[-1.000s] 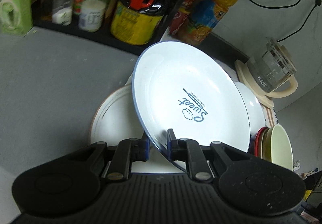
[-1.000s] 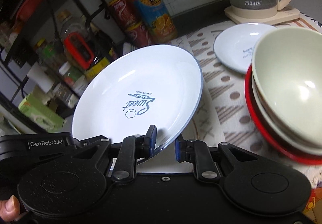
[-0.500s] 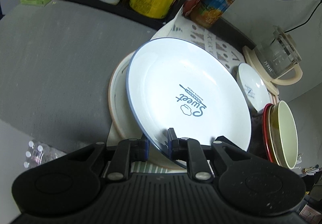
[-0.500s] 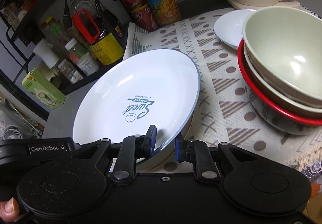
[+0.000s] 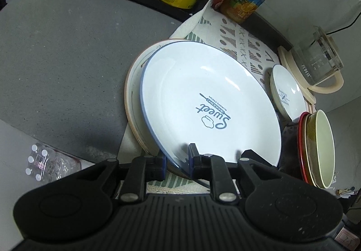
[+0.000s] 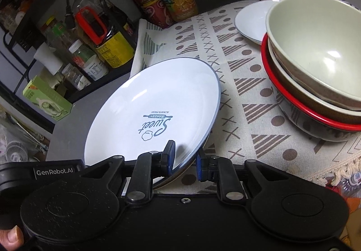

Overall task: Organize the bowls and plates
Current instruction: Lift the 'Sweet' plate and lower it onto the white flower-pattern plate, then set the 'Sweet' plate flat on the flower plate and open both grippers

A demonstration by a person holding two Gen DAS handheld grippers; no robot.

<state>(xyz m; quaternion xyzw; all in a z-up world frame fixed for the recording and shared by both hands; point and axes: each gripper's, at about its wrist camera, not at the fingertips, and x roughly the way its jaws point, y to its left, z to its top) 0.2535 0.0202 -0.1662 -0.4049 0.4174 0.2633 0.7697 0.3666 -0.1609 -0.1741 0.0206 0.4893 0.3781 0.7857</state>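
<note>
Lowered since the earlier frame onto the larger plate [image 5: 135,84] at the cloth's [image 6: 252,93] left edge, the blue-rimmed plate [image 5: 203,97] stayed clenched at its near rim by your left gripper [image 5: 177,162] and right gripper [image 6: 183,159]; it looked rigid, glazed-slick and breakable.

Left tool [image 5: 177,162]: black ribbed housing, round side discs, blue finger pads, silver screws.
Right tool [image 6: 185,162]: same build, white "GenRobot.AI" lettering at 9 o'clock.

plate [image 5: 209,102] over larger plate [image 5: 135,84], stacked bowls [image 5: 320,147] to its right
</note>
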